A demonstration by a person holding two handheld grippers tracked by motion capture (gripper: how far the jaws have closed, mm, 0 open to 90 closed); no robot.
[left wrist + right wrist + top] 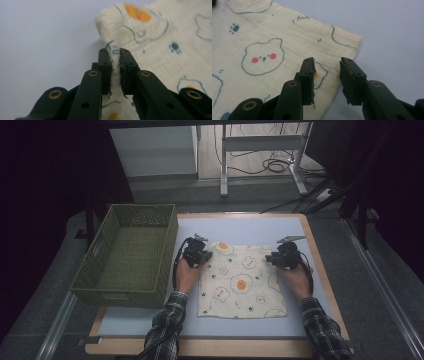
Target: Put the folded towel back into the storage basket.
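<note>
I am working the far edge of the printed cloth, which is lying flat on the pale blue table, just right of the green woven basket. My left gripper is pinching a raised fold of the cloth near its corner at about 11 o'clock, with the jaws clenched on the fabric. My right gripper is standing released over the corner at about 1 o'clock, one jaw over the cloth and one past its edge, gripping nothing.

I am judging two risks. The left pinch looks thin, so the fold could be slipping out on a lift. The right jaws could be closing on bare table and missing the hem, leaving the cloth hanging lopsided from one corner.

The cloth is sitting nearly square, edges running 12 to 6 and 9 to 3, with no clear long axis
</note>
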